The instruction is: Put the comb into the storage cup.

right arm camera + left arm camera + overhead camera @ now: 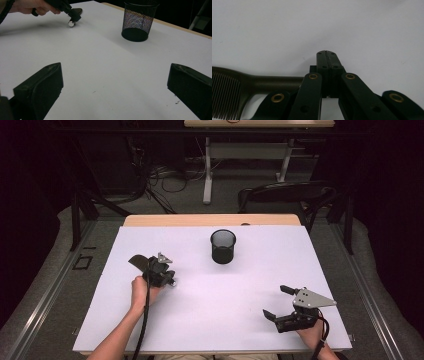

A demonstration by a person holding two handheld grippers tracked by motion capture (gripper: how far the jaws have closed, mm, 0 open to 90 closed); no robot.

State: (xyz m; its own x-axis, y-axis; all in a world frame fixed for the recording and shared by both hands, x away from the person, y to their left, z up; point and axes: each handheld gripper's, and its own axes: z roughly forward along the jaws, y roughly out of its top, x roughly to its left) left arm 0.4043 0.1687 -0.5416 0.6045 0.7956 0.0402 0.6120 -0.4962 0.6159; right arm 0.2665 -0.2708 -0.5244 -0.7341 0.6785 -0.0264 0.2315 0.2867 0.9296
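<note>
A dark comb [229, 85] lies low at the left in the left gripper view, its handle running under the linkage of my left gripper [327, 53]. That gripper's jaws are shut pad to pad, with nothing visible between them, over the white table. From the high view, the left gripper [156, 270] is at the left of the table with the comb [136, 261] sticking out to its left. My right gripper [278, 302] rests open and empty near the front right. A black mesh cup [223, 246] stands upright at the middle back.
The white sheet [220, 310] covers most of the table; a wooden edge [210, 220] shows at the back. From the right gripper view, the mesh cup [140, 21] stands far ahead and the left hand [30, 6] is at the upper left. A chair [287, 195] stands behind the table.
</note>
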